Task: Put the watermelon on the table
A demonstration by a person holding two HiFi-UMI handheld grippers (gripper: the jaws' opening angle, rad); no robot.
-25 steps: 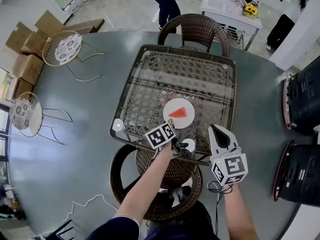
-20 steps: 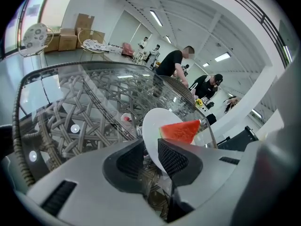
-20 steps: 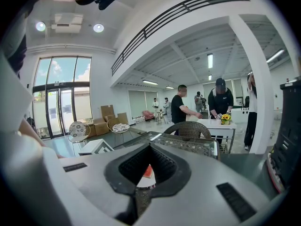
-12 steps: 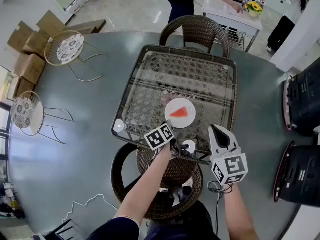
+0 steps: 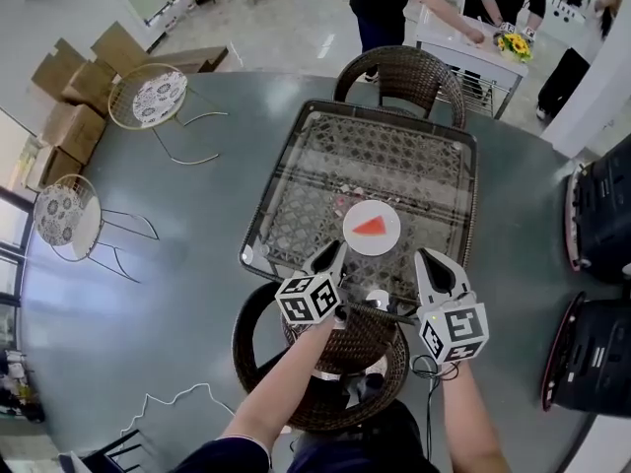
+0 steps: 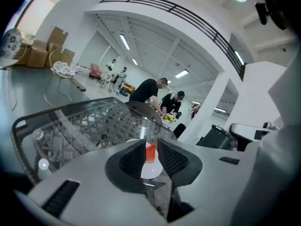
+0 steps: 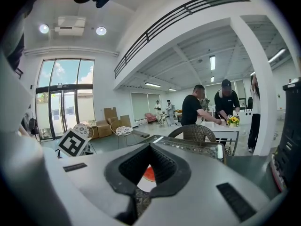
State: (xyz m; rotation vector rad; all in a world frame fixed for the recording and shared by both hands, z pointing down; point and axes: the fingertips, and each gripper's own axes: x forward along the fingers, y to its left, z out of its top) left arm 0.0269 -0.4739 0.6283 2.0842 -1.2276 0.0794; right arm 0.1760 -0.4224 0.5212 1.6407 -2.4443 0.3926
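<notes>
A red watermelon slice [image 5: 370,227] lies on a round white plate [image 5: 386,240] on the glass-topped wicker table [image 5: 325,156], towards its near edge. My left gripper [image 5: 332,252] hovers over that near edge, just left of the plate, its jaws a narrow gap apart and empty. In the left gripper view the watermelon slice [image 6: 150,152] shows through the gap of the left gripper [image 6: 150,147]. My right gripper [image 5: 430,257] hangs right of the plate, jaws together. In the right gripper view the slice [image 7: 149,173] lies beyond the right gripper [image 7: 150,147].
A wicker chair [image 5: 399,72] stands at the table's far side and another wicker chair [image 5: 325,372] below me. Two wire chairs [image 5: 148,97] and cardboard boxes [image 5: 84,77] are at the left. Black cases [image 5: 601,225] stand at the right. People work at a white table [image 5: 473,52] behind.
My left gripper has drawn back from the plate towards the table's near edge. The head view has shifted a little. The plate, slice and right gripper stay put.
</notes>
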